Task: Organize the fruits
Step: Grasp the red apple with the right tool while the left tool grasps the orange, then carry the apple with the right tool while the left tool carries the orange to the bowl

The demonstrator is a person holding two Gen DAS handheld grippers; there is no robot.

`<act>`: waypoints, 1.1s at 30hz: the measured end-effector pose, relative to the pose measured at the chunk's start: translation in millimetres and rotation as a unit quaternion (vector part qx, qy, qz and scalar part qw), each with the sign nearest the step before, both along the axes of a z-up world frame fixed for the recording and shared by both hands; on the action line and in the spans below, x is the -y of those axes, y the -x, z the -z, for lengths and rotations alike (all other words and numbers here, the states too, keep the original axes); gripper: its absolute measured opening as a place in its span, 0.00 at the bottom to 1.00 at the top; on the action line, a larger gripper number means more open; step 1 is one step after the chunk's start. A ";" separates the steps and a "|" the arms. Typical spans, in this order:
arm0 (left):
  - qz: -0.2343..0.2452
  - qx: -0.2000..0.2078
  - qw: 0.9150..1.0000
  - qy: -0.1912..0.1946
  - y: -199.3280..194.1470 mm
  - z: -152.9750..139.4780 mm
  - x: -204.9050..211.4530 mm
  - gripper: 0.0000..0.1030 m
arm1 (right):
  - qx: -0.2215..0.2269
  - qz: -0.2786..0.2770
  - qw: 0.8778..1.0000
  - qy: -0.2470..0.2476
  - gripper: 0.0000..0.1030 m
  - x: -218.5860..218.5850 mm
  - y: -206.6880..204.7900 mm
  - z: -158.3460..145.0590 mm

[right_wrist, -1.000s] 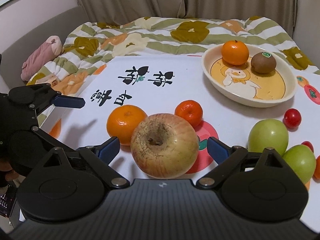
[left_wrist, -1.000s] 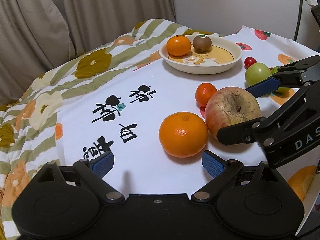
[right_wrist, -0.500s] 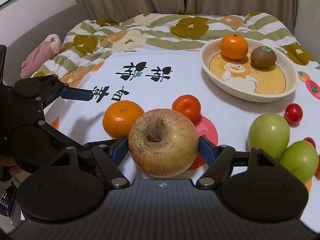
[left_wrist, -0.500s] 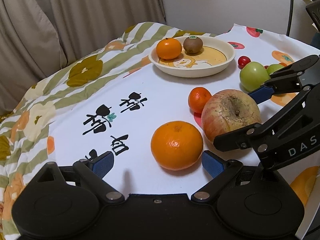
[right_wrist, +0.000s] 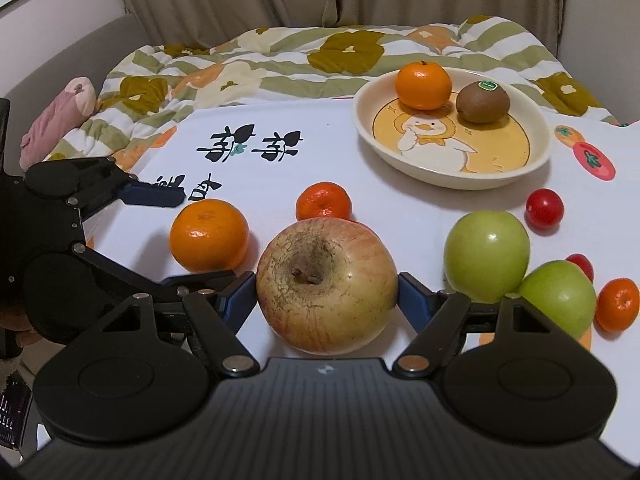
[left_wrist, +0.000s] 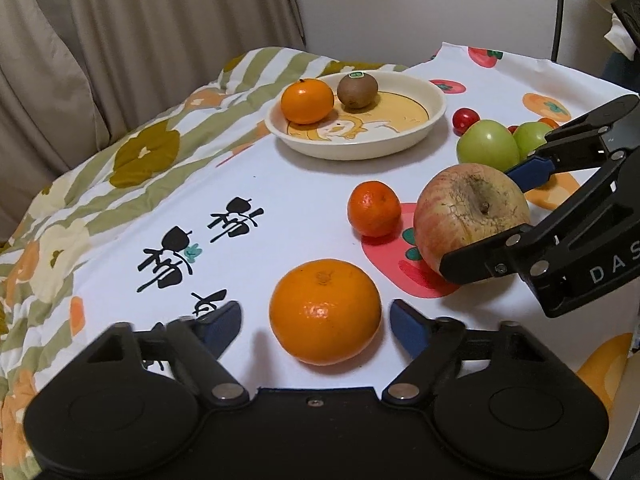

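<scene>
So we've got the right hand-held gripper (right_wrist: 326,292) pinching the big apple (right_wrist: 326,284) on the surface. Left hand-held gripper (left_wrist: 316,320) has just been closing around the large orange (left_wrist: 325,311), pads not touching yet. Both presumably bound for the bowl (left_wrist: 400,146).

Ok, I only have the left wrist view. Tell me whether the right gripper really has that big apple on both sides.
Observer: Yes. In the right wrist view the right gripper, whose jaws have just been closing, has both blue pads pressed against the red-yellow apple, one on each flank.
Operator: Good. Now report what sits past the green apples on my far right.
Observer: A small mandarin lies on the tablecloth beside the nearer green apple, on the side away from the red-yellow apple.
</scene>
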State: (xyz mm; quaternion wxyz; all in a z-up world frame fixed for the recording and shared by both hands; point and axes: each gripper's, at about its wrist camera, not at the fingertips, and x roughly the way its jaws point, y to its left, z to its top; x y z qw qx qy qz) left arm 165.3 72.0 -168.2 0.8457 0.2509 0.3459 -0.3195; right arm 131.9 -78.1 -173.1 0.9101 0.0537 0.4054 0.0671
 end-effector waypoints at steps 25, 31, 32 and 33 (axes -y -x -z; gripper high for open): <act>-0.112 -0.033 0.993 0.035 10.4 -42.0 -5.2 0.62 | 0.029 0.025 0.999 0.008 0.87 32.7 13.3 -42.6; -0.145 -0.028 0.987 0.056 10.9 -67.3 11.9 0.62 | 0.045 0.021 0.999 0.016 0.88 60.3 8.9 -74.0; -0.151 -0.025 0.987 0.058 10.9 -72.6 16.3 0.62 | 0.046 0.020 0.999 0.016 0.87 65.3 7.2 -78.4; -0.157 -0.022 0.986 0.060 10.9 -78.0 20.4 0.62 | 0.047 0.019 0.999 0.017 0.87 70.1 4.9 -83.1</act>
